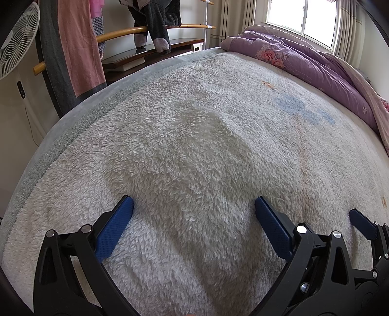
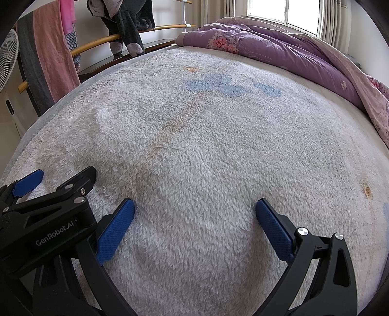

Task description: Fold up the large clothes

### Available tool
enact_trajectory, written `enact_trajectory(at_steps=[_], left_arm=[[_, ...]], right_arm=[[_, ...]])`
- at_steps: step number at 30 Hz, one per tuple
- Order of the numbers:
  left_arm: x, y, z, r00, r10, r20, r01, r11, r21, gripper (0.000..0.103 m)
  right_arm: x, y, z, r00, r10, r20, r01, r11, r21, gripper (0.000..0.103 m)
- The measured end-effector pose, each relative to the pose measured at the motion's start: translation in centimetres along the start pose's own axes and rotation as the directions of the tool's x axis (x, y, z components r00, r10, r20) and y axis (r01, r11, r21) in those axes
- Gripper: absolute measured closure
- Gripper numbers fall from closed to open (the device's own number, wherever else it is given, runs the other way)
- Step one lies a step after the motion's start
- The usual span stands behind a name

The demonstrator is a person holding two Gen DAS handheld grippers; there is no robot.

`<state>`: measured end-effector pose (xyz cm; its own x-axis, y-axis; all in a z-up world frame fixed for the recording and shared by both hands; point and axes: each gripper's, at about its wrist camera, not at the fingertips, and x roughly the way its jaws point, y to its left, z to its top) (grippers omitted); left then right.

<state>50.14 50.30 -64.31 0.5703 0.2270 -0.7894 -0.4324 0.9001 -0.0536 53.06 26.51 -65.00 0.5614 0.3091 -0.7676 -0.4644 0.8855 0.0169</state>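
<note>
Both the left gripper (image 1: 194, 203) and right gripper (image 2: 195, 204) hover spread wide, grasping nothing, over the fluffy white blanket (image 1: 194, 150) covering the bed. Beyond, a purple quilt (image 2: 279, 51) lies bunched; the hanging grey garment (image 1: 155, 21) is cut off.

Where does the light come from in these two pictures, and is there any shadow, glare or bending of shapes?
Left wrist view: the window is overexposed, a soft shadow falls on the blanket, and the bed edge bows from the fisheye. Right wrist view: the same window glares; the blanket bulges.
</note>
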Motion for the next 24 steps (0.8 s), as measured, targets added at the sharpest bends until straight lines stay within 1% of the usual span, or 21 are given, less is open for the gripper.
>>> enact_trajectory(at_steps=[24], left_arm=[[-0.36,0.03,-0.06,1.000,-0.007,0.006,0.007,1.000,-0.006,0.005]], right_arm=[[0.11,0.01,0.02,1.000,0.006,0.000,-0.006,1.000,0.004,0.007]])
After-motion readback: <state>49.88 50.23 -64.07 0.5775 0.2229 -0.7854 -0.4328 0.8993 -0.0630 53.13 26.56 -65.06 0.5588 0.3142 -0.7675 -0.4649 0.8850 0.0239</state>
